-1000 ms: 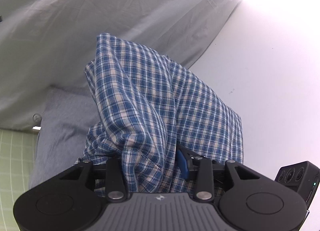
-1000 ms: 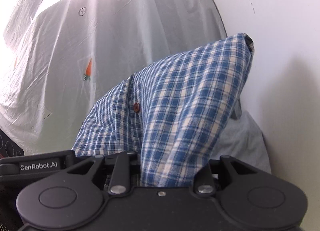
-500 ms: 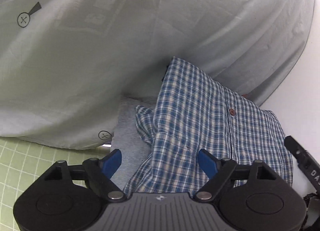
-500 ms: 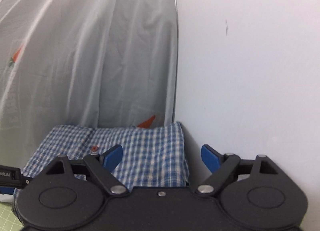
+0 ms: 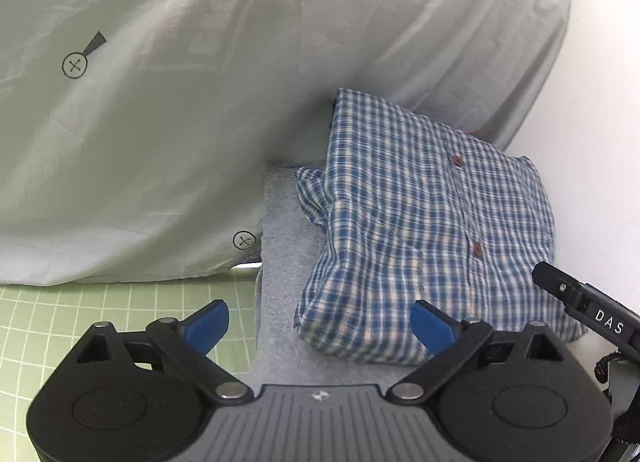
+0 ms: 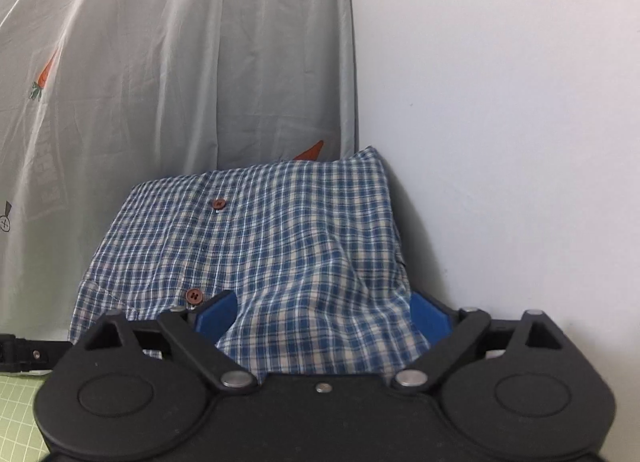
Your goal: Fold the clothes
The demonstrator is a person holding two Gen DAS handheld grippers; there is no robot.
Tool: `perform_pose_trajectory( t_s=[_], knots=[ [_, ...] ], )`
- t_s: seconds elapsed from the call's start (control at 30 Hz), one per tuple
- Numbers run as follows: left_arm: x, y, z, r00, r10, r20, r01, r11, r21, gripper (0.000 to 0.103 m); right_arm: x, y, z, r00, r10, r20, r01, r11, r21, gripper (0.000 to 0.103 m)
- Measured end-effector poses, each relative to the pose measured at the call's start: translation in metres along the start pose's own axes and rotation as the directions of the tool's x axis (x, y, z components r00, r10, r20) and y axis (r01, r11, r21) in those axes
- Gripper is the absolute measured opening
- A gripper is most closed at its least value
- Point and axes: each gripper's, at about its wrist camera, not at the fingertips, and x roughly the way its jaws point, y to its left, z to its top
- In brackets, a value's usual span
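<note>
Your left gripper (image 5: 320, 324) wore a ribbed grey shell with a small emblem at its centre, flanked by two round black housings. Its fingers (image 5: 208, 322) carried blue pads on black linkage arms pinned with silver rivets. Your right gripper (image 6: 322, 316) was all black (one silver screw sat mid-body), with the same blue pads (image 6: 214, 316) and rivets. White letters "DAS" marked its side in the left view.

The plaid shirt (image 6: 260, 262) hides most of the grey cloth (image 5: 280, 262) beneath it.
</note>
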Motion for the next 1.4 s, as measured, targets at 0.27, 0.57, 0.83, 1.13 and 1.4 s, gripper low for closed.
perform_pose_trajectory(
  t_s=[0.27, 0.57, 0.83, 1.13, 1.4],
  knots=[
    [-0.101, -0.02, -0.045, 0.996, -0.07, 0.052, 0.066, 0.996, 0.067, 0.103, -0.118, -0.004, 0.003, 0.999, 0.042, -0.028, -0.041, 0.997, 0.063, 0.102],
    [-0.179, -0.022, -0.086, 0.994, -0.078, 0.079, 0.069, 0.992, 0.11, 0.103, -0.206, 0.001, -0.029, 0.995, 0.073, -0.075, -0.066, 0.994, 0.09, 0.103],
    [-0.208, -0.029, -0.112, 0.994, -0.101, 0.045, 0.094, 0.987, 0.131, 0.103, -0.255, -0.004, -0.061, 0.988, 0.059, -0.144, -0.047, 0.995, 0.085, 0.103],
    [-0.233, -0.04, -0.143, 0.992, -0.126, -0.007, 0.126, 0.978, 0.166, 0.103, -0.293, -0.015, -0.089, 0.981, 0.043, -0.187, -0.022, 0.993, 0.116, 0.103],
    [-0.247, -0.05, -0.161, 0.989, -0.146, -0.011, 0.145, 0.97, 0.194, 0.103, -0.317, -0.022, -0.096, 0.984, 0.027, -0.176, -0.005, 0.992, 0.124, 0.103]
  ],
)
